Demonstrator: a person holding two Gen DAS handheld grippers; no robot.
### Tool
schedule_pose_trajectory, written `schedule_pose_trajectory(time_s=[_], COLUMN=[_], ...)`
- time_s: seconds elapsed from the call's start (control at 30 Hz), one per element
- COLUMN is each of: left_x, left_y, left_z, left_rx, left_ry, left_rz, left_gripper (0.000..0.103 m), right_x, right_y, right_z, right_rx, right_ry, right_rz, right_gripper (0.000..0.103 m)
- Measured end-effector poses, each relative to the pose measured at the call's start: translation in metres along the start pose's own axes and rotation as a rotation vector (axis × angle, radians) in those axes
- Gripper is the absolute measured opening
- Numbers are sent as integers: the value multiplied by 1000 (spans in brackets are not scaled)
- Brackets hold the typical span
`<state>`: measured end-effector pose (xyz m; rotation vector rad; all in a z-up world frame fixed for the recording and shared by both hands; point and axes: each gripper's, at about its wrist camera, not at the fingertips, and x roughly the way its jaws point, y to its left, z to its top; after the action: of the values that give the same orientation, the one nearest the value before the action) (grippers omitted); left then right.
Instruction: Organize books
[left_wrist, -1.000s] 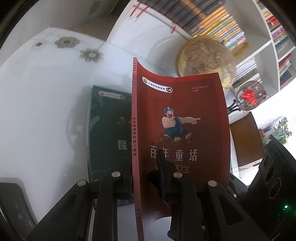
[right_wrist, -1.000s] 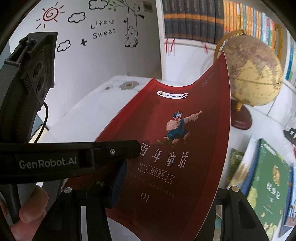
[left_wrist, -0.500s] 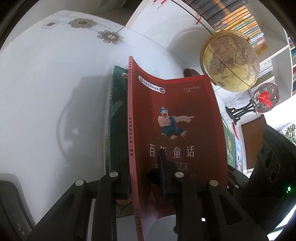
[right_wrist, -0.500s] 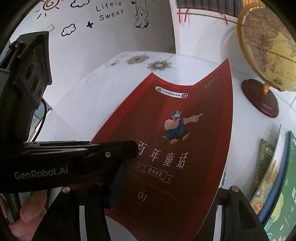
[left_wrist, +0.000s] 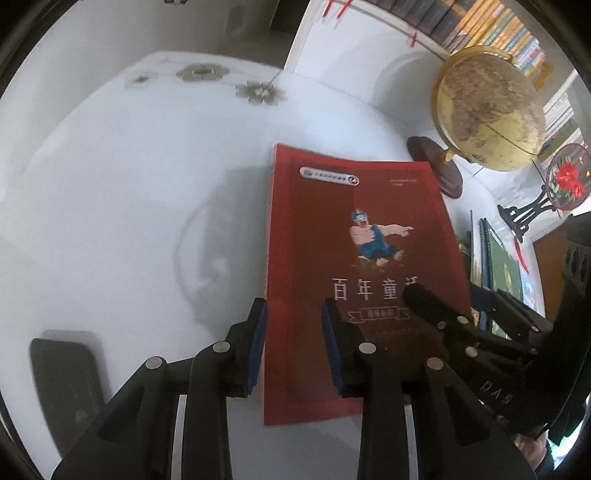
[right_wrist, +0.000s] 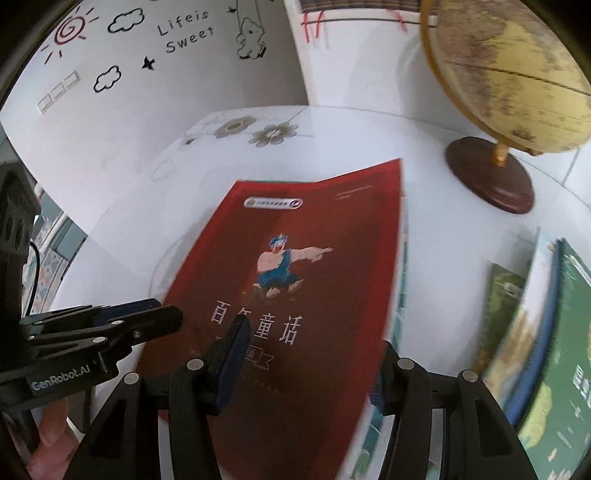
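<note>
Red book (left_wrist: 354, 266) lies flat, cover up, on the white table (left_wrist: 122, 206); in the right wrist view (right_wrist: 295, 295) its far right corner is curled slightly up, and other book edges show under its right side.

Left gripper (left_wrist: 293, 343): jaws apart, straddling the spine-side strip of the red book near its bottom edge. One pad sits off the spine, the other over the cover. Contact can't be told, not clamped.

Right gripper (right_wrist: 306, 362): jaws wide, spanning most of the book's width, left pad above the cover, right pad at the page edge. Holding nothing.

Surface: glossy white table, flower decals (left_wrist: 258, 92) at the far end. Globe (left_wrist: 487, 107) on a dark wood base stands just past the book's far right corner. A stack of green books (right_wrist: 539, 350) lies to the right, near but apart from the red one. Dark flat object (left_wrist: 66, 380) at the left near edge, type unclear.

Room: bookshelves (left_wrist: 491, 26) behind the globe, round red-flower ornament (left_wrist: 565, 177) on a black stand, wall decal reading "Life is Sweet" (right_wrist: 184, 31).
</note>
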<state>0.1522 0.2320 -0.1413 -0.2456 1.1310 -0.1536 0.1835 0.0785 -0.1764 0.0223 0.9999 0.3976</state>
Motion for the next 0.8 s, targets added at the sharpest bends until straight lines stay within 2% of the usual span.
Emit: schedule_pose_trajectory(time_s=[0.13, 0.2, 0.5, 0.8], left_x=[-23, -32, -64, -102], left_y=[-18, -28, -73, -142], left_z=[-2, -3, -11, -23], left_rx=[64, 89, 150, 277], left_ry=[-60, -77, -113, -158], left_rz=[50, 50, -2, -59], left_gripper=[27, 27, 27, 27], right_x=[-30, -41, -103, -186], right_y=[-5, -7, -4, -35], right_z=[-5, -7, -18, -33], right_rx=[27, 52, 73, 131], right_ry=[-41, -55, -133, -225], right_rz=[-22, -14, -20, -68], right_gripper=[55, 55, 55, 55])
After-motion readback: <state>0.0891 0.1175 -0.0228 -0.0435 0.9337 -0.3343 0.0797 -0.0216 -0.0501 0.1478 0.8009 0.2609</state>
